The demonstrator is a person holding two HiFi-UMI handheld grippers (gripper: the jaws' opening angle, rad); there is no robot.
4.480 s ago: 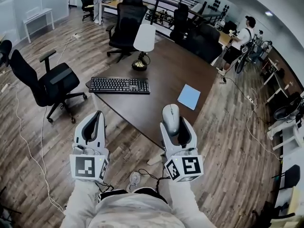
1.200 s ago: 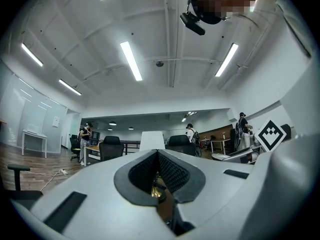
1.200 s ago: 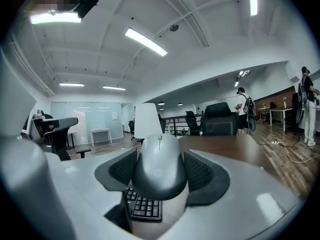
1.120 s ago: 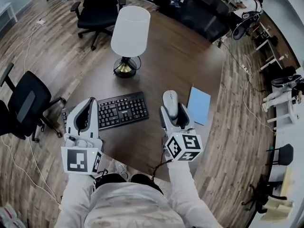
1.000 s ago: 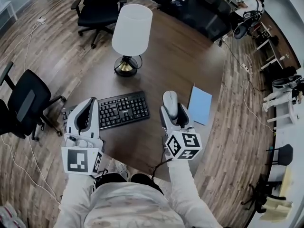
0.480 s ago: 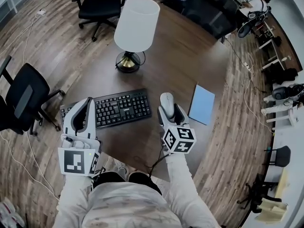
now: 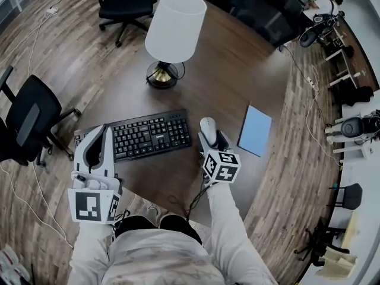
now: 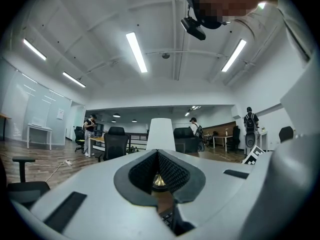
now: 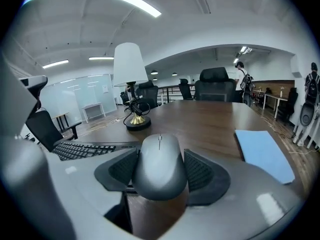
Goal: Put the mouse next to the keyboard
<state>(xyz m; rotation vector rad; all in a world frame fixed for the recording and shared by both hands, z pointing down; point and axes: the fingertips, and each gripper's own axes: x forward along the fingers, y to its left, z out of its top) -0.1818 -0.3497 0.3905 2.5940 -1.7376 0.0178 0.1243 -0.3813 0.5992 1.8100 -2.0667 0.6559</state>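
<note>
from the head view, a dark brown counter (image 7: 231, 64) fills the middle. a black keyboard (image 7: 133, 136) lies at its near side. a white lamp (image 7: 174, 28) stands farther off behind it. a blue sheet (image 7: 255, 130) lies flat on the right. the right tongs (image 7: 209, 133) are clenched on the grey mouse (image 7: 207, 125), one pad on each side. the mouse is just beside the right end of the keyboard, between it and the blue sheet. i cannot tell if it touches the counter. the left tongs (image 7: 100, 134) hang over the left end of the keyboard. a black chair (image 7: 27, 120) stands on the wood floor to the left.

in the left gripper view, the left tongs (image 8: 159, 155) are squeezed together at the tips and hold nothing. through the little gap between the pads, the gold foot of the lamp (image 8: 159, 181) shows. its white shade rises above. a few keyboard (image 8: 167, 219) keys peek out lower down.

in the right gripper view, the mouse (image 9: 160, 166) sits tight between the two black pads (image 9: 202, 173), its round back up. the keyboard (image 9: 82, 149) is near on the left. the lamp (image 9: 129, 69) is farther off on the left, and the blue sheet (image 9: 263, 155) is on the right.
</note>
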